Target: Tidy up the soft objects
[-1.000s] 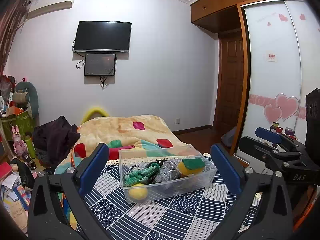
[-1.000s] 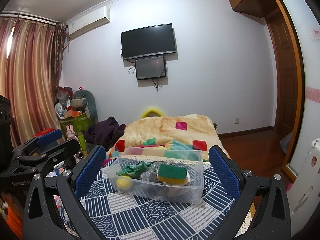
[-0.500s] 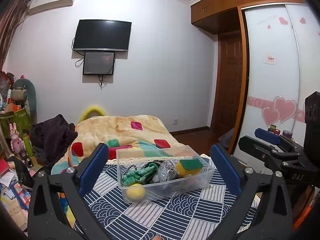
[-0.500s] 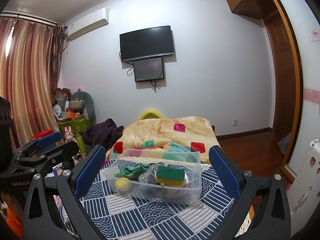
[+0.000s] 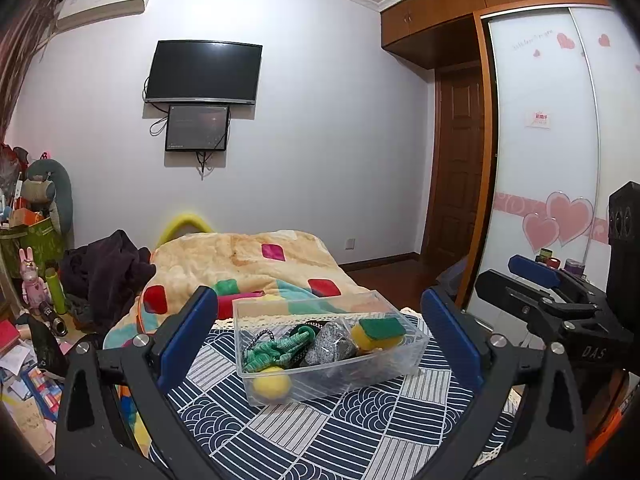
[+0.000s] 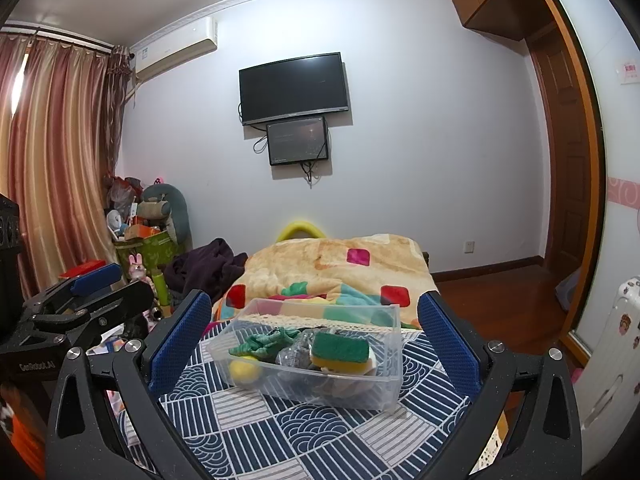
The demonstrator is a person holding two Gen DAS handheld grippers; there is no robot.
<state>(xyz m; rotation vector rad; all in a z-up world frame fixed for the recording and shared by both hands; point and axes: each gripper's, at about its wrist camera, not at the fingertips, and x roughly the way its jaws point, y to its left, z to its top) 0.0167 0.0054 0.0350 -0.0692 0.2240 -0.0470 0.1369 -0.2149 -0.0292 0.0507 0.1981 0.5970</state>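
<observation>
A clear plastic bin (image 5: 412,350) stands on a navy patterned cloth (image 5: 320,436). It holds a yellow ball (image 5: 271,385), a green knit item (image 5: 276,350), a grey scrubber (image 5: 332,345) and a yellow-green sponge (image 5: 378,332). The bin (image 6: 394,376), ball (image 6: 244,370) and sponge (image 6: 340,352) also show in the right wrist view. My left gripper (image 5: 320,320) is open and empty, short of the bin. My right gripper (image 6: 314,320) is open and empty, also short of it. The right gripper (image 5: 560,304) shows at the left view's right edge.
A bed with an orange patchwork blanket (image 5: 248,264) lies behind the table. Clutter and a dark garment (image 5: 104,272) fill the left floor. A wardrobe with heart stickers (image 5: 552,200) stands right. A white radiator (image 6: 612,356) is at the right.
Both grippers have pulled back and risen slightly; the bin sits a little lower and farther off in both views. Both stay open and empty.
</observation>
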